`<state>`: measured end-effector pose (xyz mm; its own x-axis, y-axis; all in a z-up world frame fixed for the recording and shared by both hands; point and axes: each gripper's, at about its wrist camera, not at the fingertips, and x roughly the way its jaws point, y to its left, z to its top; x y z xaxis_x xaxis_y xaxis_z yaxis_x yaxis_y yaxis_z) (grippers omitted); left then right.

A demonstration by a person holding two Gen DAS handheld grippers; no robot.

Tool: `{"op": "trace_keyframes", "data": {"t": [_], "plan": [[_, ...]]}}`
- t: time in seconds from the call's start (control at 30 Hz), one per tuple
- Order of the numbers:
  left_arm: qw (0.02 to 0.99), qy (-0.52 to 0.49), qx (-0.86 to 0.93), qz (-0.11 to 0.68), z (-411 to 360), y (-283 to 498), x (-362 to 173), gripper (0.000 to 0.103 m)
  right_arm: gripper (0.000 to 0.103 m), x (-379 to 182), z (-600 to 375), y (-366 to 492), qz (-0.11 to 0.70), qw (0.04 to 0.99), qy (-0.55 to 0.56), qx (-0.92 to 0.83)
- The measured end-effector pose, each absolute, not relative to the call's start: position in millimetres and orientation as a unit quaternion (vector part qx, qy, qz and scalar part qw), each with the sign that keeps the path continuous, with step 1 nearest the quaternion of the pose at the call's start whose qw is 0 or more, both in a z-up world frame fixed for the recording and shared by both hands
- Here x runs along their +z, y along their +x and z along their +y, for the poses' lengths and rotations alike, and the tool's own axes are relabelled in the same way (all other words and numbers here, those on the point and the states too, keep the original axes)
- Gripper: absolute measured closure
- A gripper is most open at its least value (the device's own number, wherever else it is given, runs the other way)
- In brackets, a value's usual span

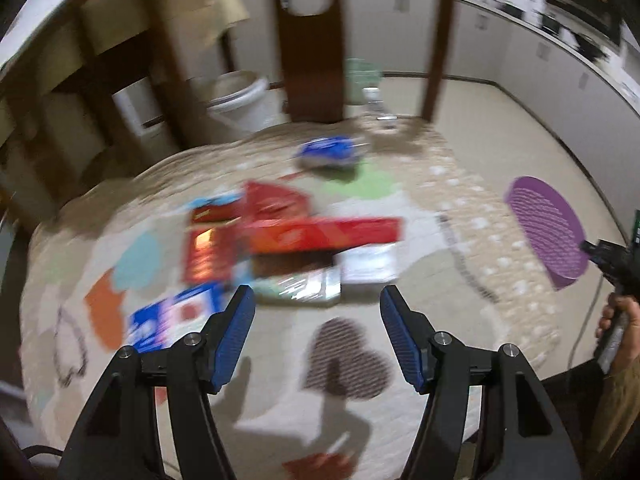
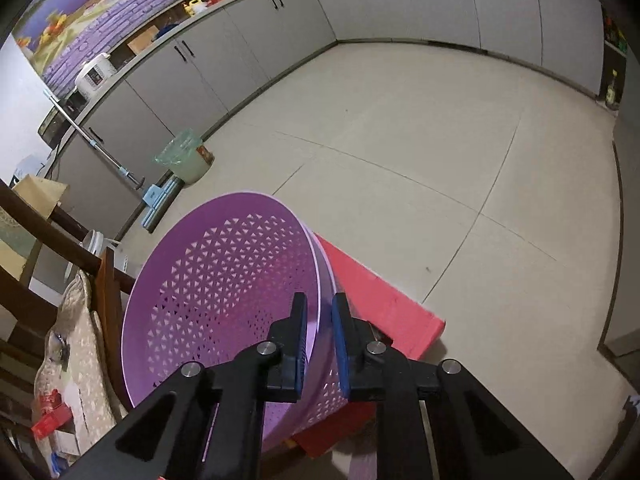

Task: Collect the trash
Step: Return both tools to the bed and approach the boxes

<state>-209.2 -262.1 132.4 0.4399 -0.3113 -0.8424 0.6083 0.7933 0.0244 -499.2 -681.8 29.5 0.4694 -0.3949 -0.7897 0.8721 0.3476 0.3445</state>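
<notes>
The right hand-held gripper [image 2: 320,320] is clamped on the rim of the purple basket [image 2: 224,280], held tilted beside the surface [image 1: 440,360]. The left hand-held gripper [image 1: 318,312] hangs open and empty over the surface's near edge. The trash pile [image 1: 288,240] lies just ahead of it, the red box's [image 1: 324,234] long axis crosswise; the left is nearer.

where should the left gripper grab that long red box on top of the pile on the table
Grip the long red box across its narrow width near the middle, coming down from above with the left gripper. It lies flat on top of the other packets, long axis crossways in the left wrist view, so both long edges are exposed. The open jaws look wide enough, though blur hides the detail.
</notes>
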Motion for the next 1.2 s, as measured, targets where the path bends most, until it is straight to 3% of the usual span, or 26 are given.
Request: {"op": "trace_keyframes", "data": {"t": [0.07, 0.1, 0.13, 0.2, 0.33, 0.5, 0.67, 0.93, 1.2], "plan": [[0.841, 0.161, -0.252, 0.452, -242, -202, 132, 0.038, 0.088, 29, -681, -500, 0.303, 0.757, 0.395, -0.424], [0.844, 0.161, -0.242, 0.450, -235, -201, 131, 0.038, 0.077, 30, -681, -500, 0.299, 0.753, 0.401, -0.427], [0.851, 0.160, -0.226, 0.447, -221, -198, 133, 0.038, 0.060, 34, -680, -500, 0.292, 0.752, 0.403, -0.433], [0.859, 0.154, -0.206, 0.443, -200, -194, 135, 0.036, 0.044, 49, -673, -497, 0.267, 0.757, 0.386, -0.453], [0.872, 0.134, -0.173, 0.437, -161, -187, 139, 0.031, 0.037, 82, -648, -483, 0.219, 0.789, 0.320, -0.477], [0.884, 0.136, -0.141, 0.425, -129, -177, 130, 0.029, 0.034, 114, -606, -452, 0.178, 0.834, 0.245, -0.462], [0.877, 0.132, -0.149, 0.437, -117, -162, 111, 0.029, 0.029, 122, -562, -407, 0.186, 0.876, 0.184, -0.406], [0.855, 0.093, -0.230, 0.456, -130, -113, 96, 0.026, 0.028, 91, -493, -328, 0.281, 0.920, 0.154, -0.226], [0.759, 0.069, -0.333, 0.554, -153, -94, 46, 0.026, 0.028, 66, -414, -289, 0.354, 0.919, 0.171, -0.025]]}}
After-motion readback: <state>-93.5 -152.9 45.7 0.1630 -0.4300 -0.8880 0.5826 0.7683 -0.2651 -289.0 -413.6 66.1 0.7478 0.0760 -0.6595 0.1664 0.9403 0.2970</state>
